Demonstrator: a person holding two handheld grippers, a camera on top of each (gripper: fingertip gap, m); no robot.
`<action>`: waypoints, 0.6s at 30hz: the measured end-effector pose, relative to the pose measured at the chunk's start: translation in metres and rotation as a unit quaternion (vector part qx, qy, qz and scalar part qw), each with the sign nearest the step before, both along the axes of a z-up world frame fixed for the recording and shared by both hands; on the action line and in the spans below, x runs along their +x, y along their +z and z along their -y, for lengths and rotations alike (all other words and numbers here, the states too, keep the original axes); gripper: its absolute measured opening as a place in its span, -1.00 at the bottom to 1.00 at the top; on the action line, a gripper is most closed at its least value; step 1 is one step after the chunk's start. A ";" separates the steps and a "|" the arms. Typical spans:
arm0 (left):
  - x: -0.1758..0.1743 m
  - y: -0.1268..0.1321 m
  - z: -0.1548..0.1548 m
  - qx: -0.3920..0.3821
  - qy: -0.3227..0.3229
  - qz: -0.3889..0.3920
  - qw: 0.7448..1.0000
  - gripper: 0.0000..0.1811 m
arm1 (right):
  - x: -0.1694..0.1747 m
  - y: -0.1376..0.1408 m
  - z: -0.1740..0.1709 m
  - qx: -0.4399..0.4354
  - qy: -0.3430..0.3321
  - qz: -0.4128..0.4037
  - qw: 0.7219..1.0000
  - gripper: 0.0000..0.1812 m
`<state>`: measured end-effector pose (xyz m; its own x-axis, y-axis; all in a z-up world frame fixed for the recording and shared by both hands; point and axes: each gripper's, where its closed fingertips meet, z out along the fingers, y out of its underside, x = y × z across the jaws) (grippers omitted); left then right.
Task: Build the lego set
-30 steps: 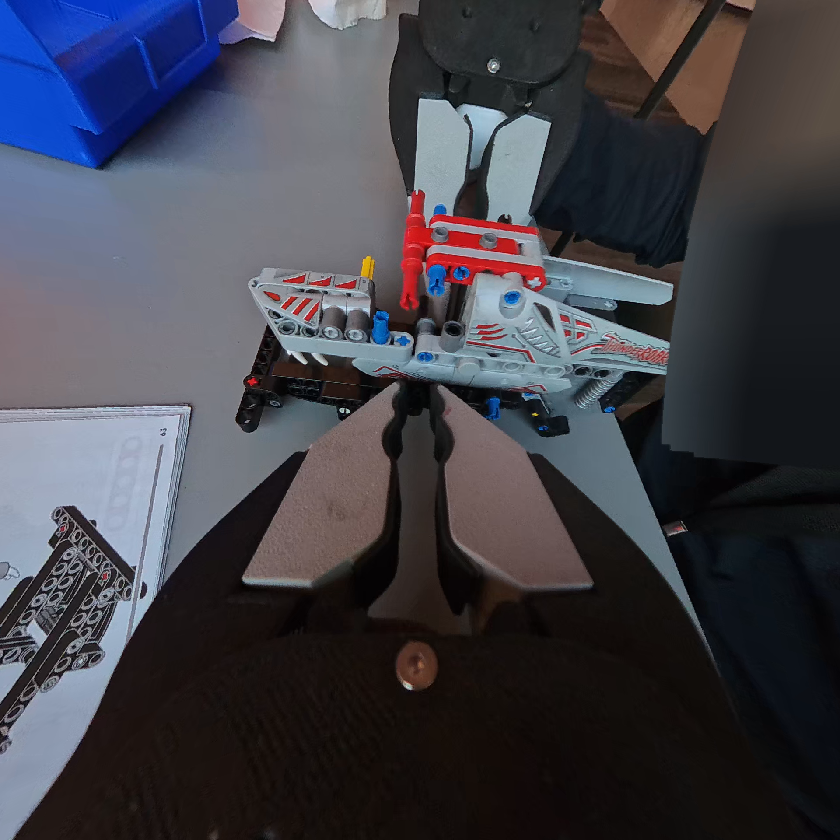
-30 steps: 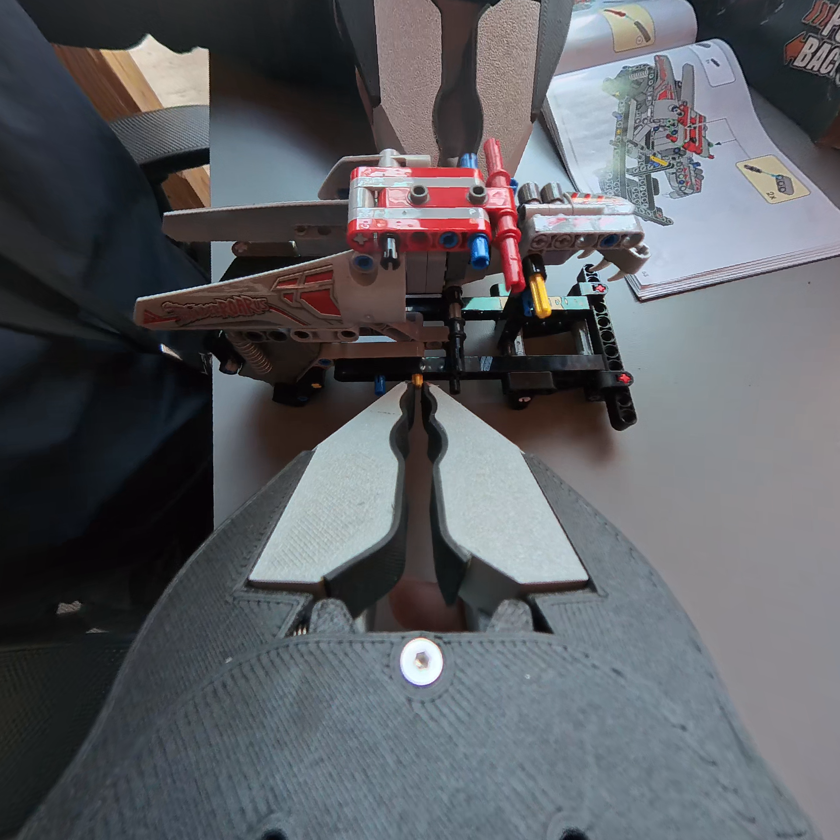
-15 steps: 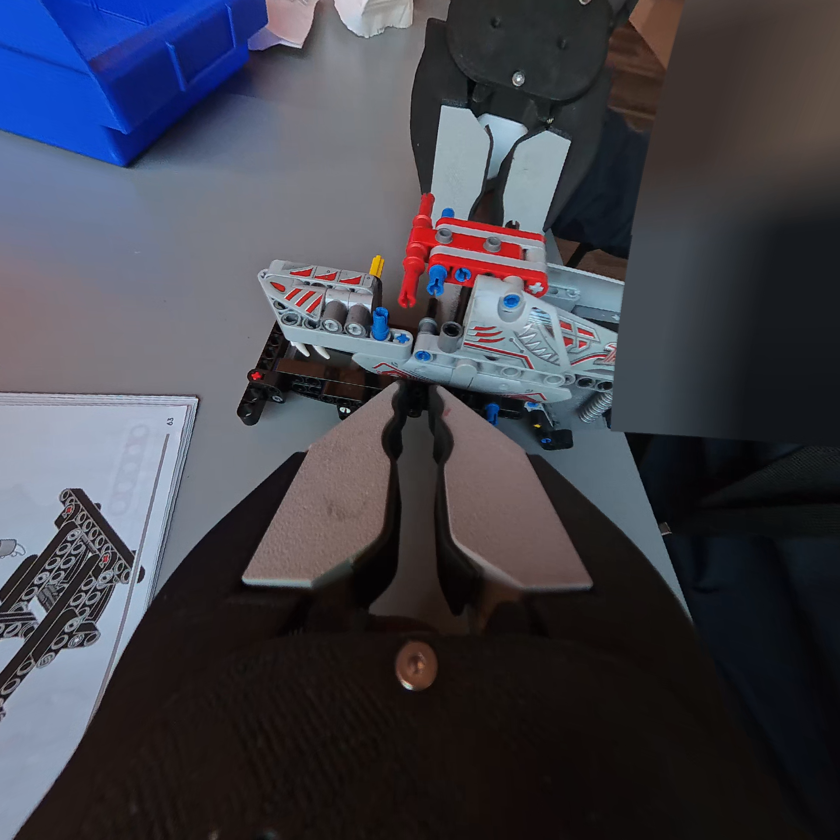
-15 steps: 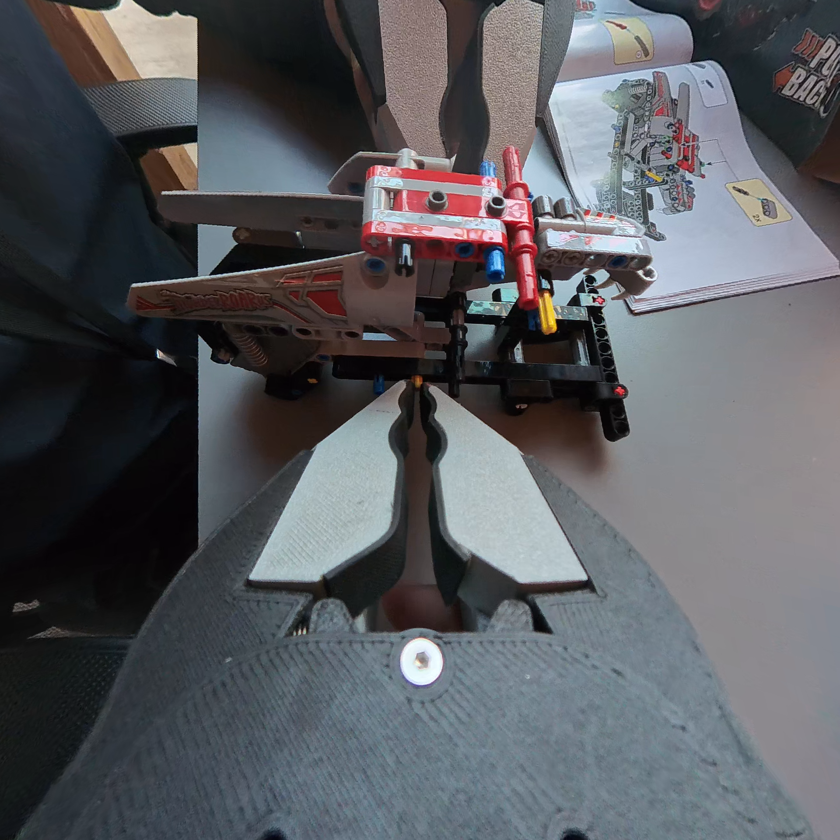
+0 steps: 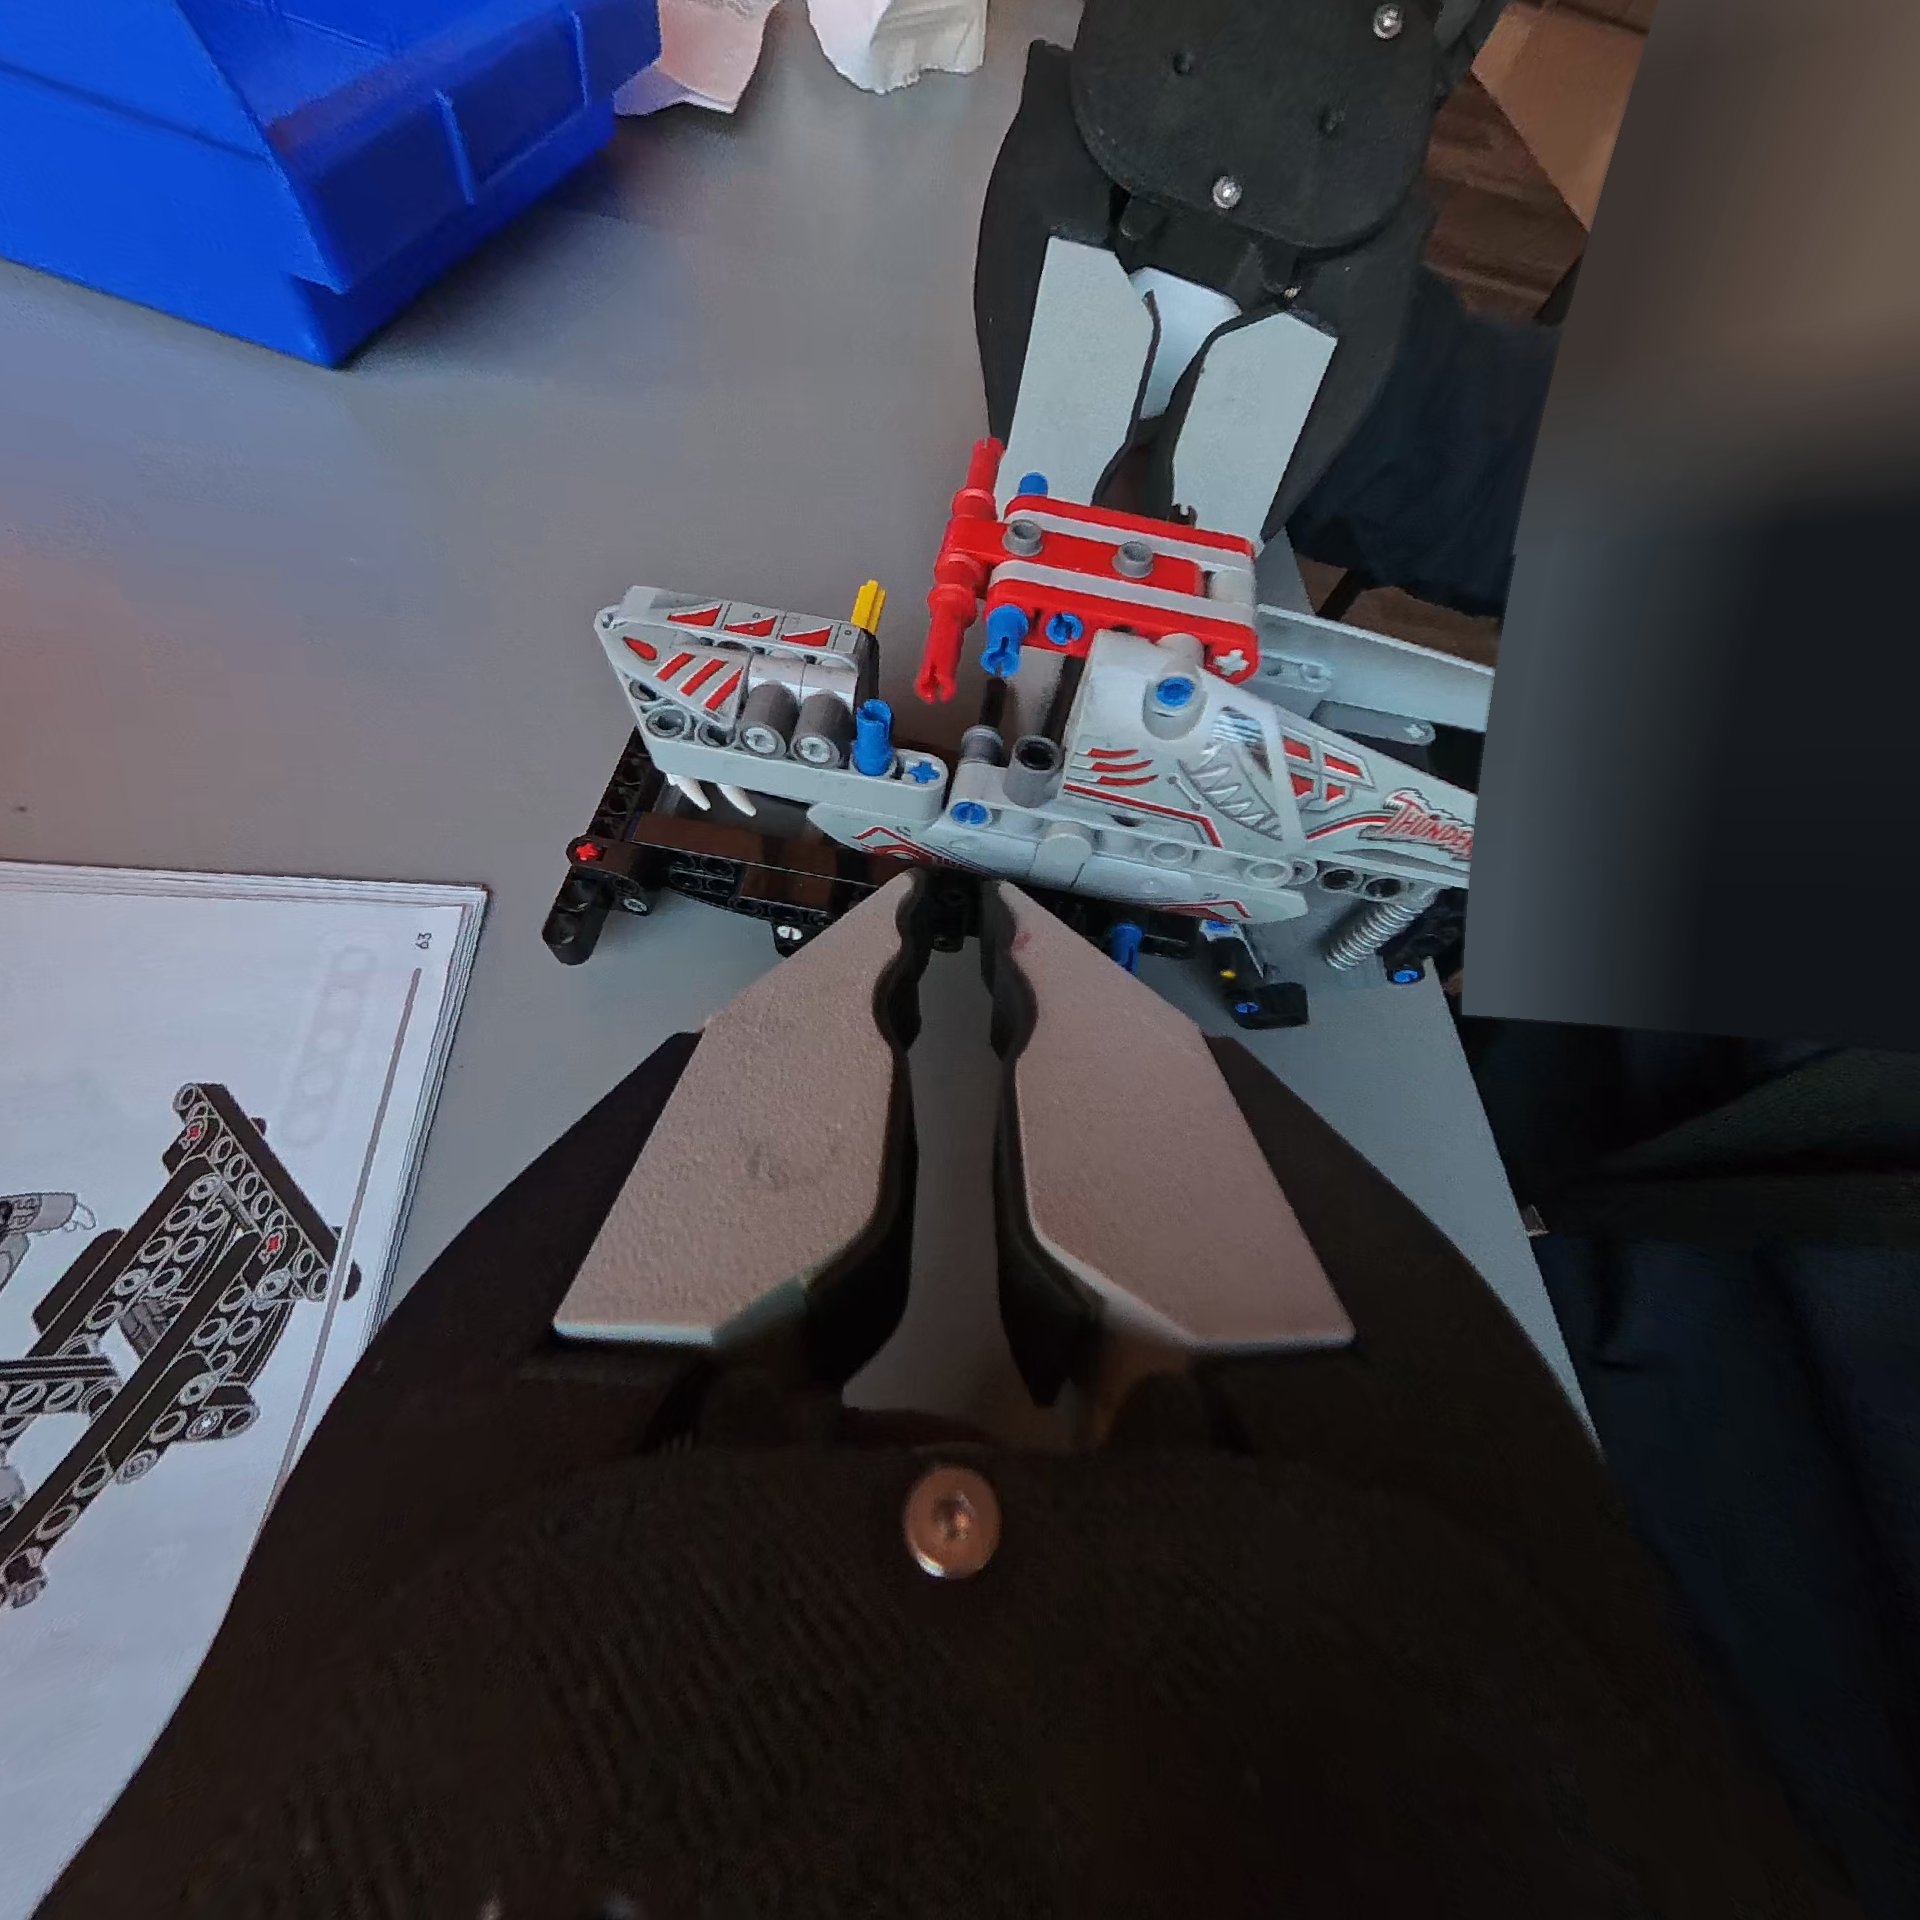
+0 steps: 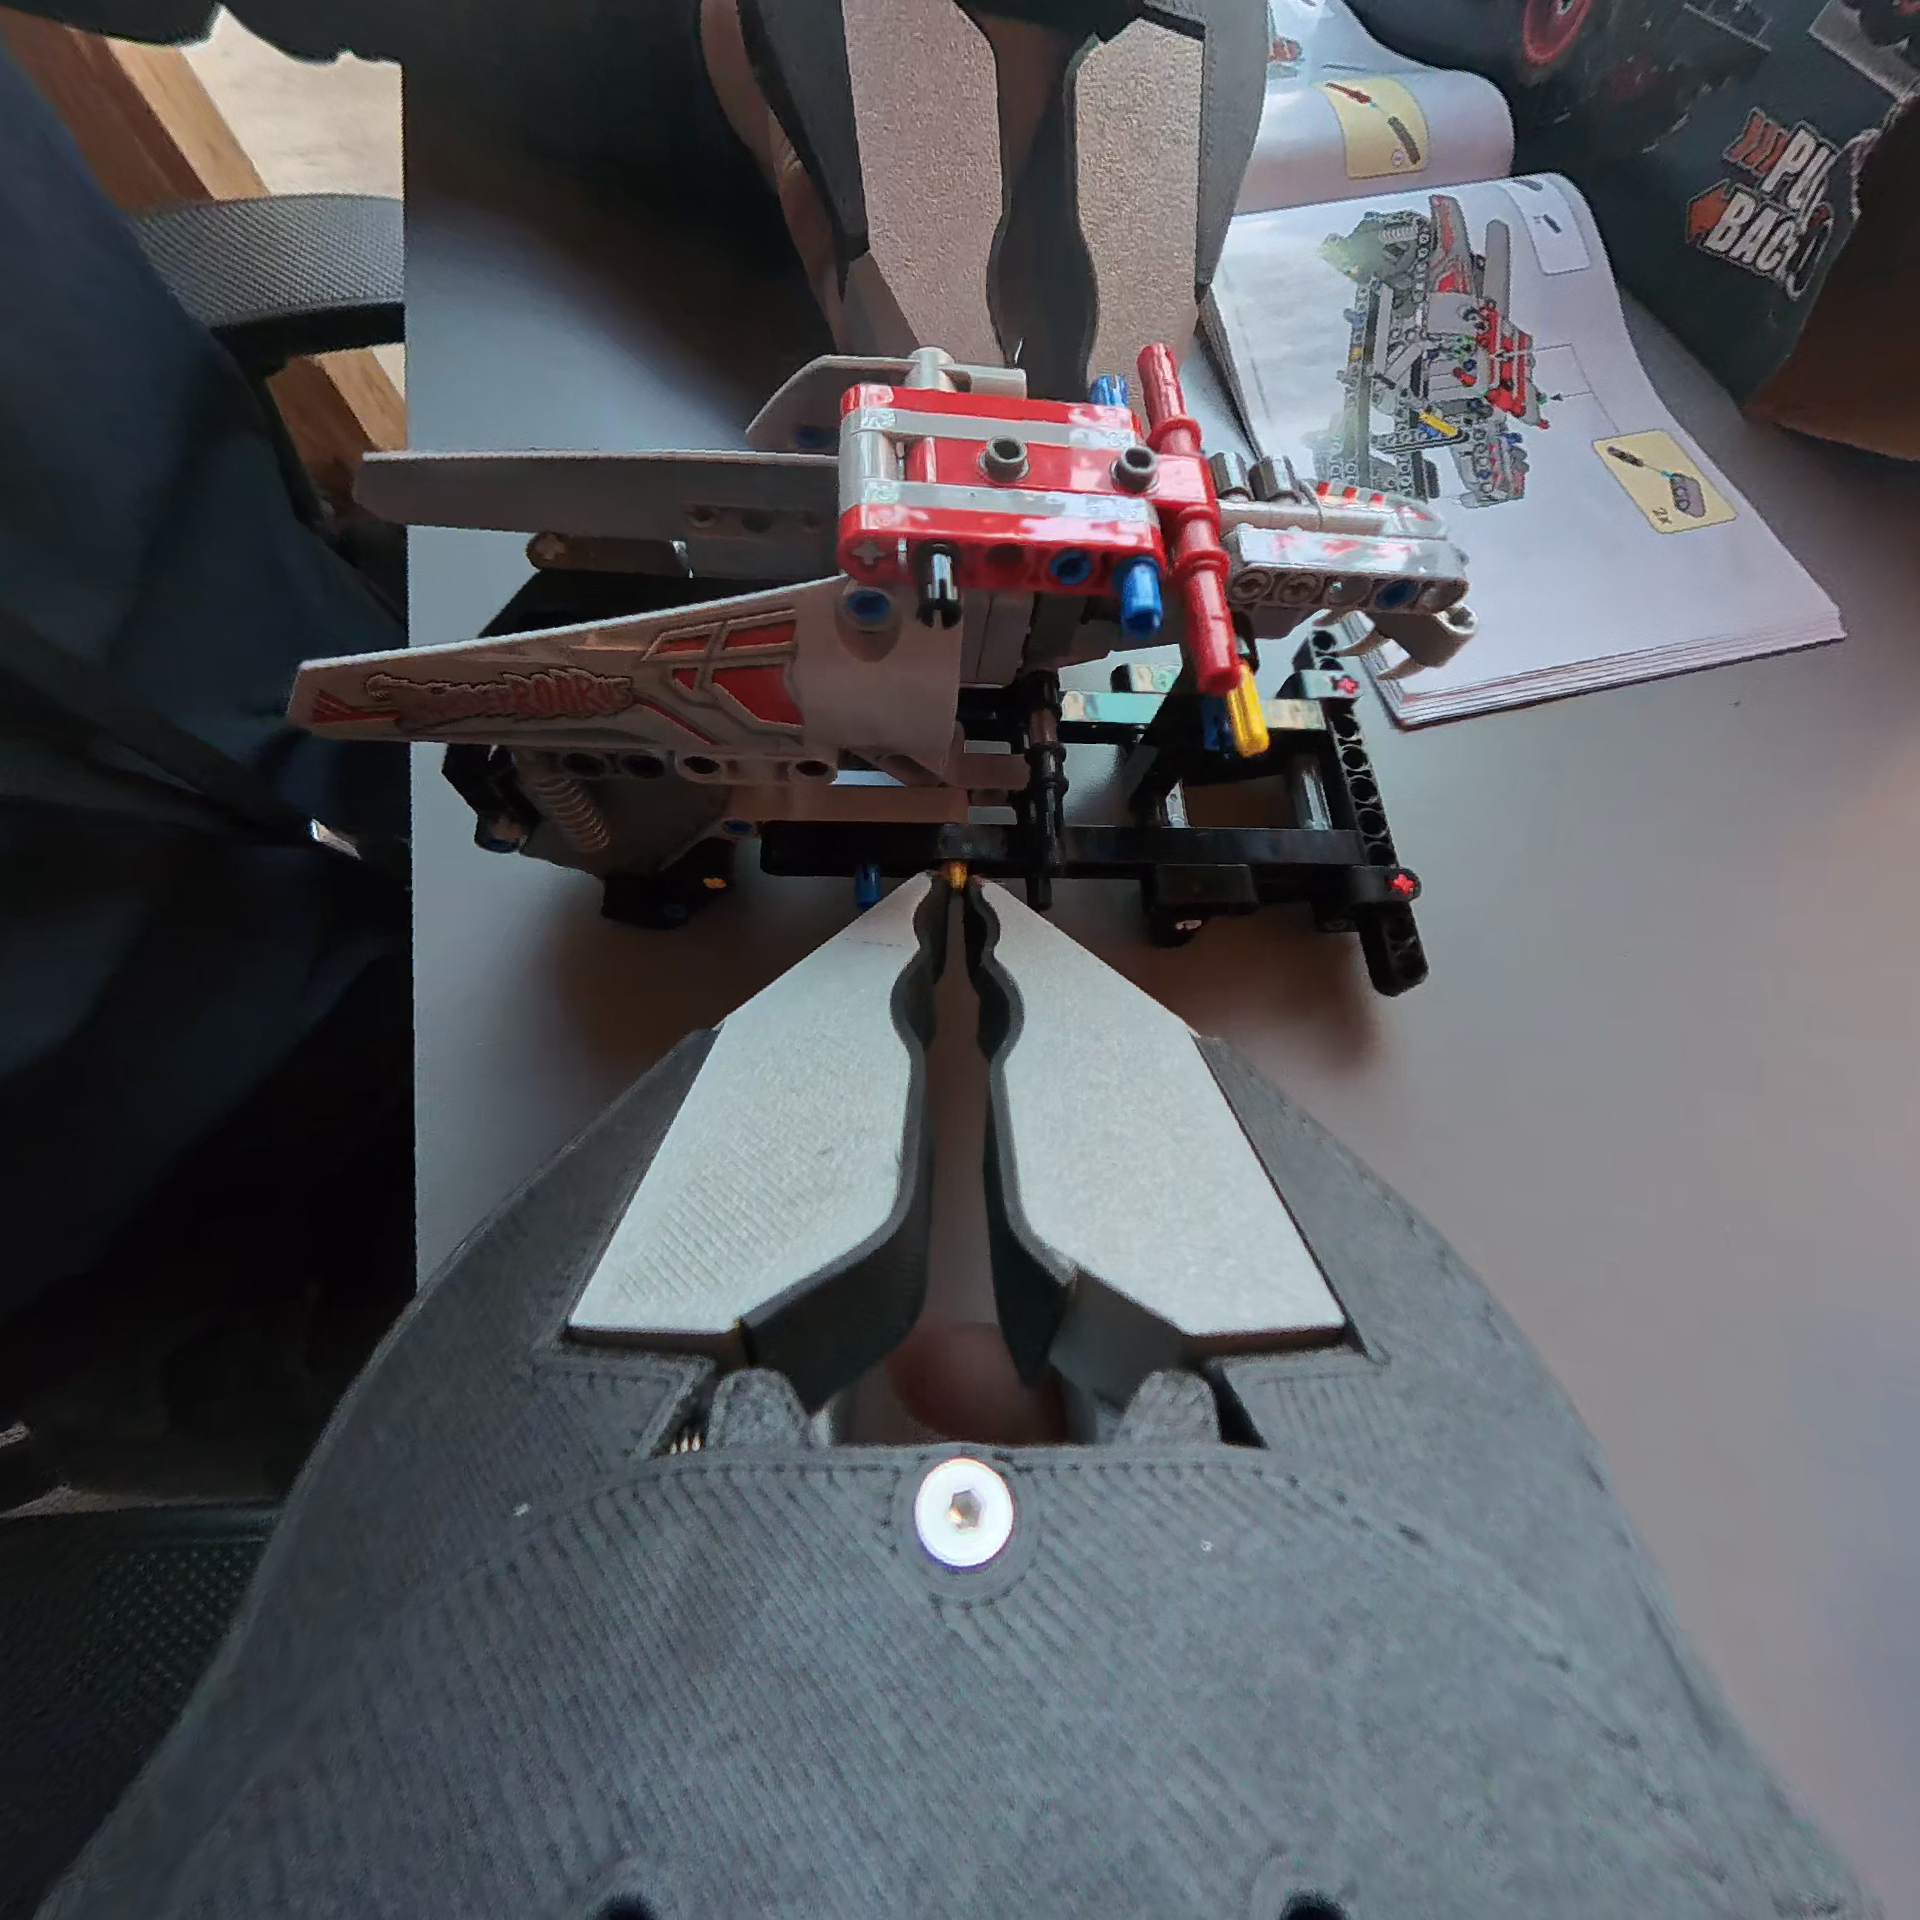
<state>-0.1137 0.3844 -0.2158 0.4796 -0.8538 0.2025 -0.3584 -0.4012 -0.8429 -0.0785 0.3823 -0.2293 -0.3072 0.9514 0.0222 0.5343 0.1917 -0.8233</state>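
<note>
The lego model [image 5: 1091,800], a grey and red vehicle body on a black frame, stands on the grey table [image 5: 520,520] between my two grippers. My left gripper [image 5: 951,899] is closed on the model's black frame at its near side, with a narrow gap between the jaws. My right gripper [image 6: 956,883] is shut on a small yellow pin [image 6: 954,876] held against the black beam of the model [image 6: 997,488]. Each gripper shows beyond the model in the other's view: the right one in the left wrist view [image 5: 1153,457], the left one in the right wrist view [image 6: 1029,343].
A blue bin [image 5: 260,156] and white paper [image 5: 894,42] lie at the back left. An open instruction booklet [image 5: 208,1143] lies beside the model [image 6: 1507,416], with a dark box [image 6: 1714,156] behind it. The table edge [image 5: 1507,1195] and a person in dark clothing are close by. Left tips to right tips: about 5 centimeters.
Both views have shifted a little and the model sits slightly turned between the grippers. Both grips look the same as before.
</note>
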 end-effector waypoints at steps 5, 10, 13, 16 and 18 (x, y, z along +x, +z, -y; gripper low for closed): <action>0.002 0.000 0.001 0.007 -0.004 -0.004 1.000 -0.94 | 0.001 0.002 -0.001 0.003 -0.003 -0.008 1.000 -0.98; 0.002 0.000 0.001 0.012 -0.004 -0.007 1.000 -0.94 | 0.004 0.003 -0.002 0.000 -0.004 -0.011 1.000 -0.99; 0.003 0.000 0.000 0.010 -0.004 -0.006 1.000 -0.94 | 0.005 0.004 -0.002 -0.001 -0.003 -0.014 1.000 -1.00; 0.003 0.000 0.000 0.009 -0.003 -0.006 1.000 -0.94 | 0.005 0.004 -0.002 0.000 -0.004 -0.014 1.000 -1.00; 0.003 0.000 0.000 0.011 -0.003 -0.006 1.000 -0.94 | 0.005 0.004 -0.002 0.001 -0.004 -0.014 1.000 -1.00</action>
